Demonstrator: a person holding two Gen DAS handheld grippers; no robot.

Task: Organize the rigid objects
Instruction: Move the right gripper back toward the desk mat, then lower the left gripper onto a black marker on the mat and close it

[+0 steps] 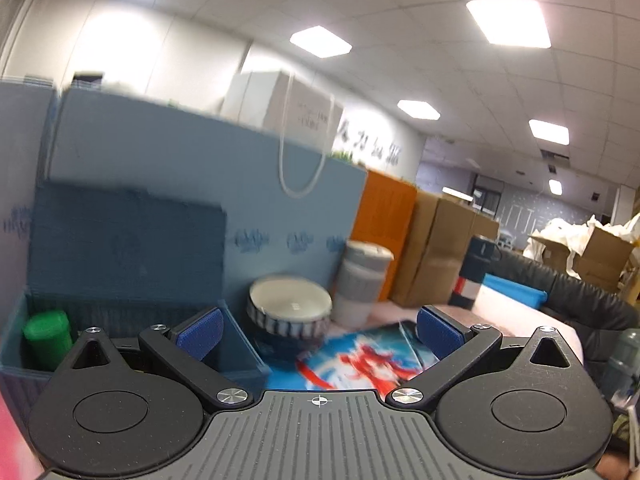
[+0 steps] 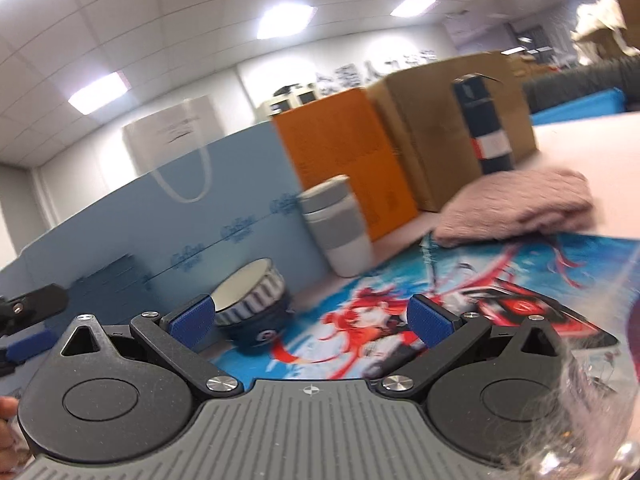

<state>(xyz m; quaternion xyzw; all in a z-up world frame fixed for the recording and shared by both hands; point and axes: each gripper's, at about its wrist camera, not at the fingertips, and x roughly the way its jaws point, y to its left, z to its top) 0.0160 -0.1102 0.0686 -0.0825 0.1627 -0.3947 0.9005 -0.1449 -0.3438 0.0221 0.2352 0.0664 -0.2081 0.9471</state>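
Tools held low and level over the surface (image 2: pixel 580 148), both spread wide and holding nothing. Left tool (image 1: pixel 318 330) faces a blue bin (image 1: pixel 236 360) holding a green container (image 1: pixel 46 338), partly cut off. Right tool (image 2: pixel 310 318) faces the striped bowl (image 2: pixel 252 306) on a colourful mat (image 2: pixel 520 264). Motion blur smears the grey-lidded cup (image 2: pixel 338 226) behind.

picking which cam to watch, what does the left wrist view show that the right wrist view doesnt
Only the left wrist view shows the green jar standing in the blue bin, and the left gripper, open and empty.

Only the right wrist view shows the pink cloth lying on the far edge of the mat, and the right gripper, also open and empty.

Both show the bowl, the grey-and-white cup, the mat, the orange box and the paper bag.
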